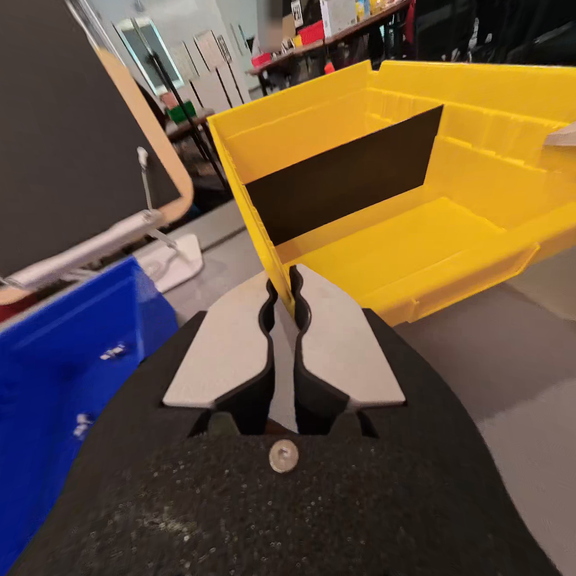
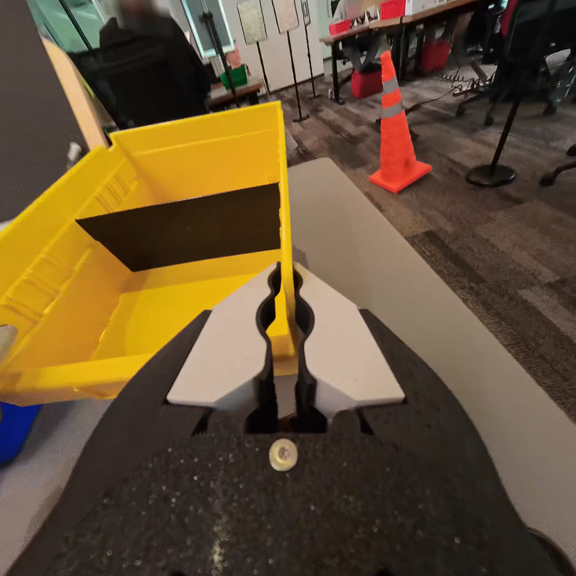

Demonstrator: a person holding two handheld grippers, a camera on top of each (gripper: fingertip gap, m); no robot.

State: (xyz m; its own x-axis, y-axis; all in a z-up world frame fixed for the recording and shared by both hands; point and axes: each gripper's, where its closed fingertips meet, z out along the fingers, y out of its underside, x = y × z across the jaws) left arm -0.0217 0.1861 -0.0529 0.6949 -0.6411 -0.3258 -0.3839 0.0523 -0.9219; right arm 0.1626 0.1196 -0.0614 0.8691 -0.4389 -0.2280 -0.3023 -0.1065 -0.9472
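both tools grip the yellow bin [image 1: 389,265] by opposite side walls: the left tool [image 1: 284,291] nearly closed on one wall, the right tool [image 2: 286,290] on the other. the bin seems tilted above the grey worktop [image 2: 358,249], beside a blue bin [image 1: 71,358]; a black divider [image 2: 187,227] stands inside.

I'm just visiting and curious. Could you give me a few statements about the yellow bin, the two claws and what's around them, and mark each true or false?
1. Each claw grips a side wall of the yellow bin: left claw, right claw. True.
2. A black divider crosses the bin's inside. True.
3. The bin is full of parts. False: both visible compartments look empty.
4. An orange cone stands on the table. False: it stands on the carpet.
5. A blue bin sits left of the left claw. True.
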